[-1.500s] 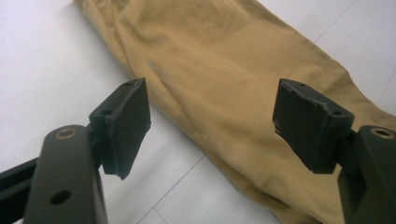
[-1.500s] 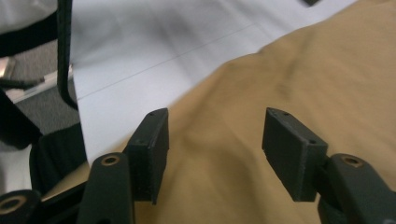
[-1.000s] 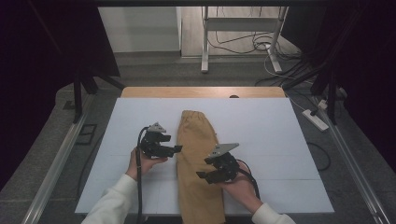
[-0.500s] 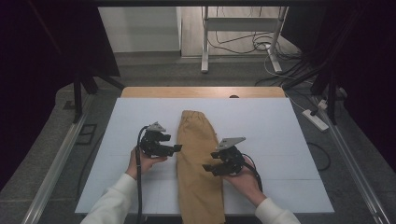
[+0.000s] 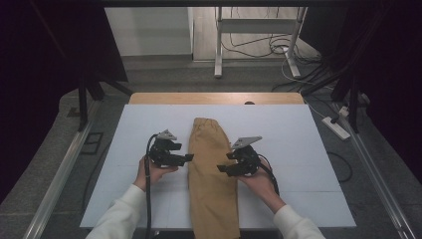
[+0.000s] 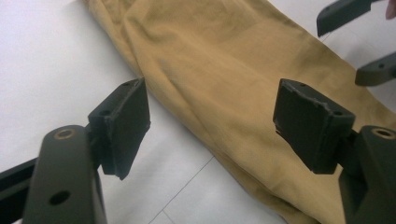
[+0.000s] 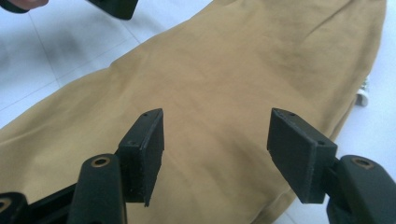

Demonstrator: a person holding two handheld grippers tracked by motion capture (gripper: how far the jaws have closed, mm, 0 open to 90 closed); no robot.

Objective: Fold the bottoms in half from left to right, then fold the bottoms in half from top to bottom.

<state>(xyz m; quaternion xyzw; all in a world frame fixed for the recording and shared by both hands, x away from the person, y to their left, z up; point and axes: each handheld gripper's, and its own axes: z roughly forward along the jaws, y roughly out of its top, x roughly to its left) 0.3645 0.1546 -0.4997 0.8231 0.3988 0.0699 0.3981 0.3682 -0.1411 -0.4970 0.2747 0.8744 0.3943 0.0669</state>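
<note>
The tan trousers (image 5: 213,174) lay folded lengthwise down the middle of the white table (image 5: 308,149). The left gripper (image 5: 185,158) and right gripper (image 5: 222,168) flanked them, jaws wide and empty, seemingly positioned for gripping both edges.

High view overlooks table; claw views closely share the trousers (image 5: 211,169).

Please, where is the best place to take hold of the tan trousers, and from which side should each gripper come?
Probably the long side edges. The tan trousers lie flat and folded lengthwise on the white table, so only the edges give a lip to pinch. The left gripper, jaws open, already faces the near edge from the left; the right gripper, also open, could come from the right.
</note>
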